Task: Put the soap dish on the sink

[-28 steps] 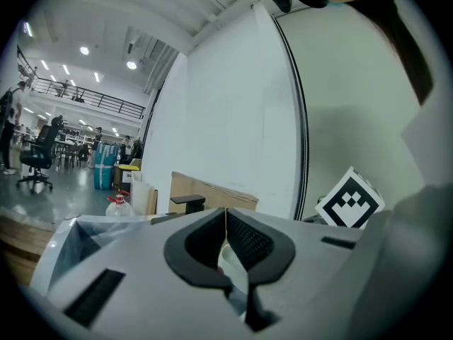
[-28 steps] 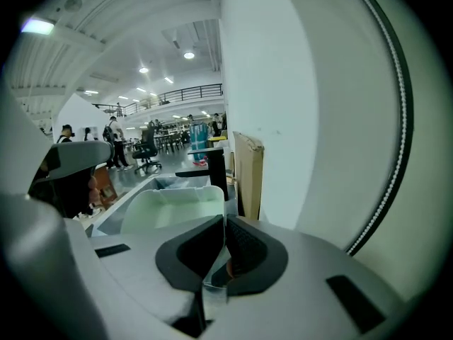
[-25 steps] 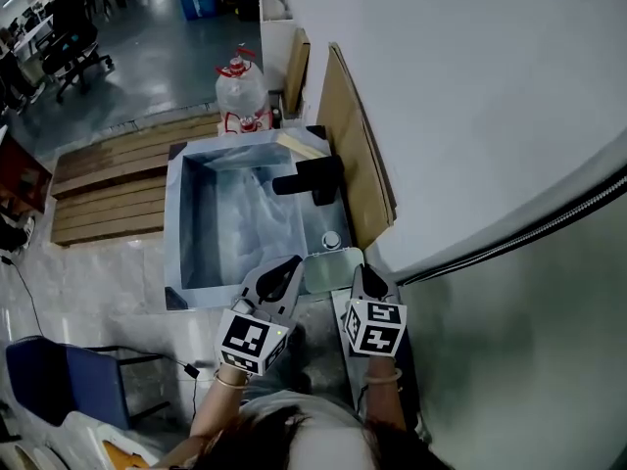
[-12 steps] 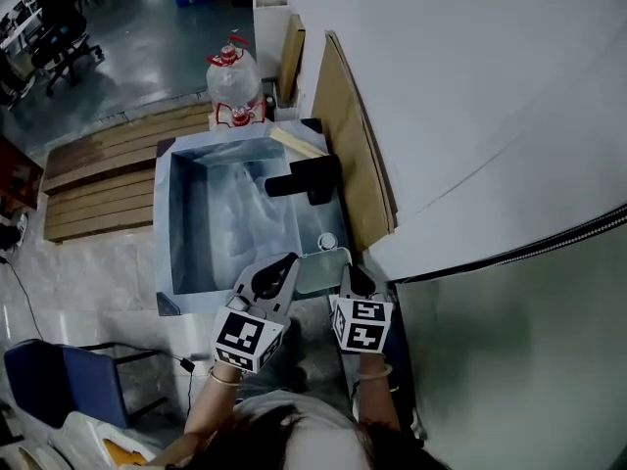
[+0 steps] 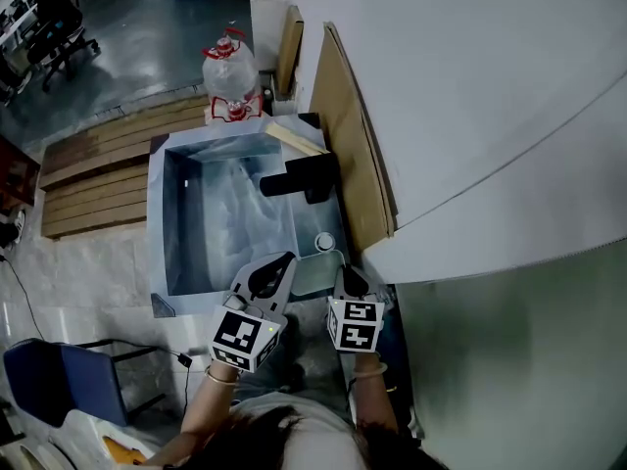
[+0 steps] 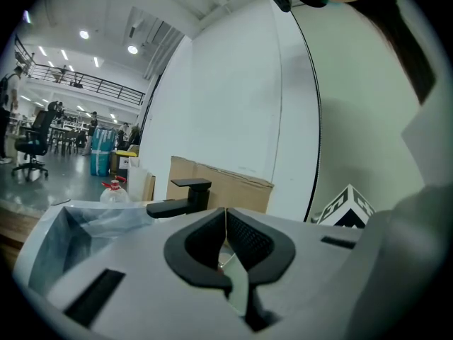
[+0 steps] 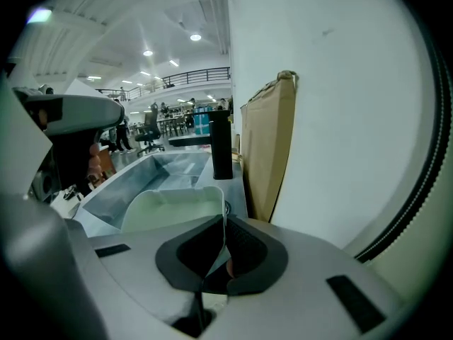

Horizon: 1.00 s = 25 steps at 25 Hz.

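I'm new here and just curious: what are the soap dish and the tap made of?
The soap dish looks like thin plastic: pale, smooth, slightly translucent walls. The tap is probably metal with a matte black coating: blocky, hardly any shine.

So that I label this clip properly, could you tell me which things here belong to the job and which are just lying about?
Job in hand: soap dish, gripped by the left gripper and the right gripper; sink.
Just lying about: tap, water bottle, cardboard sheet, wooden planks, blue chair.
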Each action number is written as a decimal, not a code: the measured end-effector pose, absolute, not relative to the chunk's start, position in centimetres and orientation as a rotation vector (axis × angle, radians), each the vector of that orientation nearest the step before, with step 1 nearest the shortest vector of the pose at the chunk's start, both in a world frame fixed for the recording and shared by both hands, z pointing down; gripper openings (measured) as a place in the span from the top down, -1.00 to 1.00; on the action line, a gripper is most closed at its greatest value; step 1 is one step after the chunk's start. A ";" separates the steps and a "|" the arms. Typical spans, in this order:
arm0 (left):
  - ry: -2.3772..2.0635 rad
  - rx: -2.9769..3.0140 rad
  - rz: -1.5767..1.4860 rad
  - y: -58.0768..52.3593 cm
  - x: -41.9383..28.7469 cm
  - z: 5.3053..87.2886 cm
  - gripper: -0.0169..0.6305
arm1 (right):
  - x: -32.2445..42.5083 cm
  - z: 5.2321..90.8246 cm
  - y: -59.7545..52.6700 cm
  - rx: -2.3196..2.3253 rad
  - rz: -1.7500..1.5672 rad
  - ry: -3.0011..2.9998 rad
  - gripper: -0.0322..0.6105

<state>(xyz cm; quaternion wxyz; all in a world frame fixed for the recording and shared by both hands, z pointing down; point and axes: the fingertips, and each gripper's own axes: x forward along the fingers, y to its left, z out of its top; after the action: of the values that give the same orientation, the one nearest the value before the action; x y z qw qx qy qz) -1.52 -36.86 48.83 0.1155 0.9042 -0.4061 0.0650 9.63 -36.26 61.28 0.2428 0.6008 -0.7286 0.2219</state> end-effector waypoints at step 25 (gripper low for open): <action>-1.138 2.659 0.244 -36.5 -0.2 50.0 0.92 | 9.8 65.8 -36.0 1.618 0.692 -1.971 0.80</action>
<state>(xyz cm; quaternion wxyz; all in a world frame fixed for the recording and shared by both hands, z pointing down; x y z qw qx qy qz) -0.18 -36.49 50.00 0.1194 0.9095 -0.3893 0.0833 9.82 -36.02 65.77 0.2469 0.5934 -0.7229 0.2538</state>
